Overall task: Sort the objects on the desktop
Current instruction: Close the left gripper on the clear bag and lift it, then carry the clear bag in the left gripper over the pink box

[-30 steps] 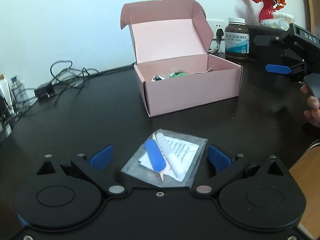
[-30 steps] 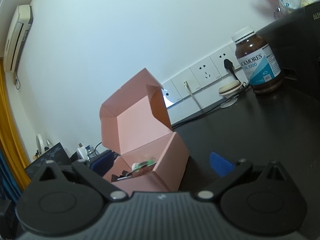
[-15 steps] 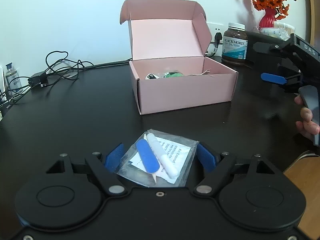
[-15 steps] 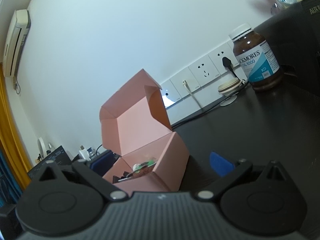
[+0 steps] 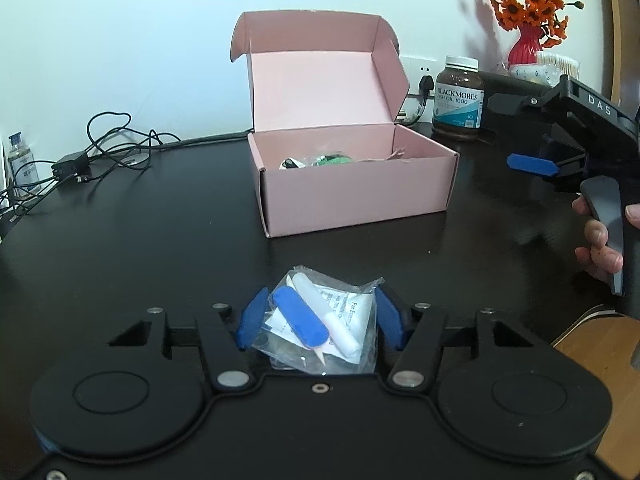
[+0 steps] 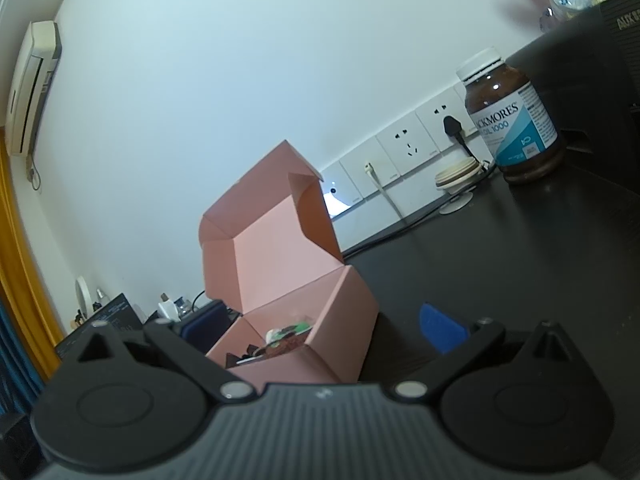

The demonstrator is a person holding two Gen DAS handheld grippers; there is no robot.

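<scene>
One black tabletop (image 5: 140, 248), pink box (image 5: 352, 196) mid-table, lid flipped back so its cavity is reachable; small items already lie inside. My left gripper (image 5: 320, 320) has its fingers pinched on the clear pouch (image 5: 332, 328) of blue file and white tube, near me. Right gripper (image 5: 532, 164) off to the side, fingers spread, empty.

You get bright, even room light — soft flower shadows on the wall (image 5: 120, 40), glare on the bottle (image 6: 510, 120), fisheye bending and dark corners, slight edge blur.
</scene>
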